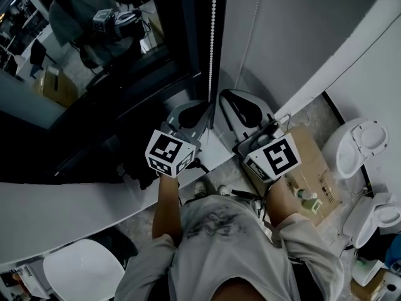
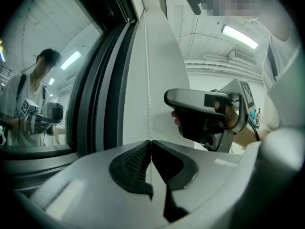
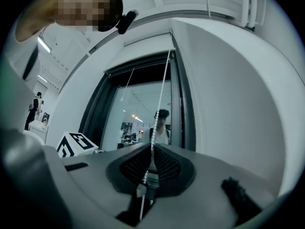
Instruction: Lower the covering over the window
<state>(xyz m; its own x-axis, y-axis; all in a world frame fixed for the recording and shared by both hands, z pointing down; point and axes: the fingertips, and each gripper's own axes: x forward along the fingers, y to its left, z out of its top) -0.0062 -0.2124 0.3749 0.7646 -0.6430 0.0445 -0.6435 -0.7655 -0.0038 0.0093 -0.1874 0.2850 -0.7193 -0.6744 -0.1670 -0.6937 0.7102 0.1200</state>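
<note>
A white bead chain (image 1: pixel 213 42) hangs down beside the dark window glass (image 1: pixel 94 55), against the white window reveal. My left gripper (image 1: pixel 203 104) is at the chain's lower end. In the left gripper view the chain (image 2: pixel 147 80) drops straight into my left gripper (image 2: pixel 151 142), whose jaws are shut on it. My right gripper (image 1: pixel 225 94) is just to the right of the left one. In the right gripper view a strand of the chain (image 3: pixel 164 80) passes through my right gripper (image 3: pixel 152 149), which is shut on it, and hangs on below. No blind shows across the glass (image 3: pixel 138 109).
A white sill (image 1: pixel 75 212) runs below the window. Behind me on the floor are a white chair (image 1: pixel 81 271), a cardboard box (image 1: pixel 313 168) and white round-lidded bins (image 1: pixel 357 146). The white wall (image 1: pixel 301 36) lies close on the right.
</note>
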